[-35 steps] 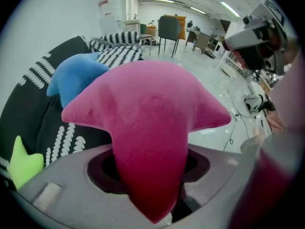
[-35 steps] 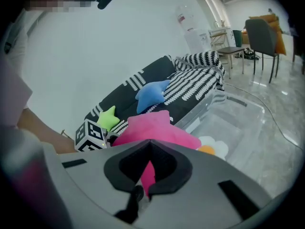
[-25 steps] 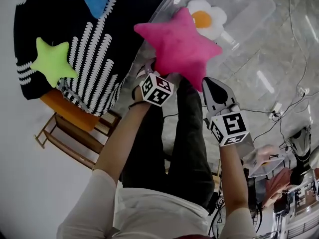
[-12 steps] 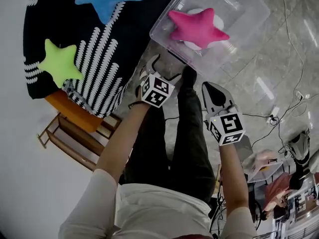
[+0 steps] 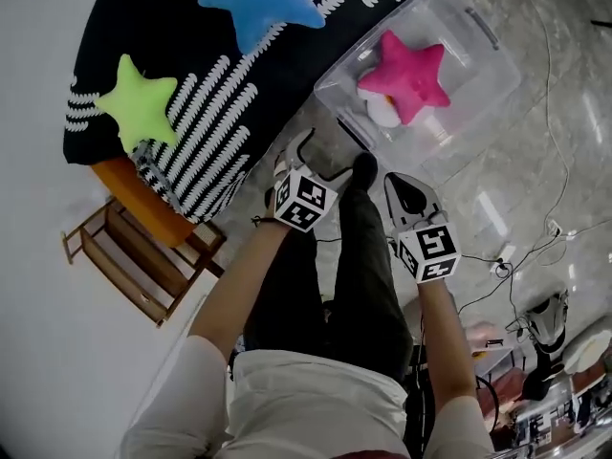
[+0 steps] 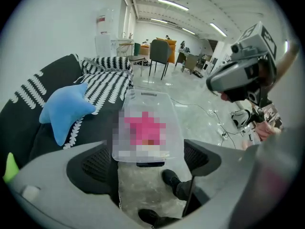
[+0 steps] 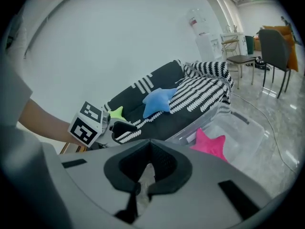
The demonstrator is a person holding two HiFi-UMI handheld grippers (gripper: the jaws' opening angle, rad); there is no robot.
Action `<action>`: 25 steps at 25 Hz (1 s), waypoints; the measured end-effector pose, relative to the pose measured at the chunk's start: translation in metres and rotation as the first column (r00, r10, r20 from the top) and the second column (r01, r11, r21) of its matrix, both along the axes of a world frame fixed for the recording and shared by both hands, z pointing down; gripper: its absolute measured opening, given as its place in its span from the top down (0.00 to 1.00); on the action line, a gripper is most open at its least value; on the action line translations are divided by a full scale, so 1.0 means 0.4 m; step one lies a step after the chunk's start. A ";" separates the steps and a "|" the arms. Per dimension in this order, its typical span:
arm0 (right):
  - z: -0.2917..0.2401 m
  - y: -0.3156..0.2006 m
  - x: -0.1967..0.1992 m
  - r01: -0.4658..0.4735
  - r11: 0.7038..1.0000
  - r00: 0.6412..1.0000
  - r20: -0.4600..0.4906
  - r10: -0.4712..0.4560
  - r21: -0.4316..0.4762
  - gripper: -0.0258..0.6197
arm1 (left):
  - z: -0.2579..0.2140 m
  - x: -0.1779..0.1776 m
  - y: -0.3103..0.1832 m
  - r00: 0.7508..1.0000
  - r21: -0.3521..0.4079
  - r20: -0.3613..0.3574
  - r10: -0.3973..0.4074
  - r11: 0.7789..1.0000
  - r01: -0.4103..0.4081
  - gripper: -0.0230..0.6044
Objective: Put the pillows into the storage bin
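Pink star pillow (image 5: pixel 413 75) lying in storage bin (image 5: pixel 473 70), upper right, well apart from left gripper (image 5: pixel 321 156), jaws just opened wide, nothing between. Right gripper (image 5: pixel 402 191) jaws pressed together.

Polished grey stone floor (image 5: pixel 535 151) is reflecting the ceiling strip lights (image 6: pixel 174 5); thin cables (image 5: pixel 497 263) are trailing across it. A plain white wall (image 7: pixel 119 42) is running behind a sofa (image 5: pixel 191 84) that is wearing a black-and-white patterned cover. A wooden slatted stand (image 5: pixel 134 266) is sitting beside the sofa's end. Dark chairs (image 6: pixel 159 56) are standing farther down the long open room.
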State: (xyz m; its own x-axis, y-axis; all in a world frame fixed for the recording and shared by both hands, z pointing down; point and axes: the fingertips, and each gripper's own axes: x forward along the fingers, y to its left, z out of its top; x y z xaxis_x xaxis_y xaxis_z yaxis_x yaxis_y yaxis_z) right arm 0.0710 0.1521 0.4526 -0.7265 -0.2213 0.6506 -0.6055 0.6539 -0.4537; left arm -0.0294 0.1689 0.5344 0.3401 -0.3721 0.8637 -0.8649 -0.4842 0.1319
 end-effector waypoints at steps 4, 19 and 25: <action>-0.017 -0.015 -0.034 0.067 0.998 0.998 -0.004 -0.067 0.017 0.96 | -0.017 -0.048 0.008 0.998 0.006 0.015 -0.068 0.998 0.068 0.24; -0.062 -0.036 -0.197 0.139 0.989 0.990 -0.022 -0.139 0.040 0.96 | -0.064 -0.262 0.011 0.978 0.054 0.056 -0.201 0.979 0.198 0.24; -0.041 -0.044 -0.279 0.087 0.996 0.996 -0.028 -0.086 0.027 0.96 | -0.049 -0.398 -0.020 0.974 0.050 0.079 -0.215 0.976 0.211 0.24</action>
State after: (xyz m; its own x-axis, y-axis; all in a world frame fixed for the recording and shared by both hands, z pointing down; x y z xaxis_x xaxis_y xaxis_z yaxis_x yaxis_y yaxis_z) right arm -0.0408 0.1346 0.4360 -0.7264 -0.1767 0.6642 -0.5574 0.7168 -0.4190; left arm -0.1884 0.1609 0.5148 0.1769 -0.4642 0.8679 -0.9558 -0.2913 0.0390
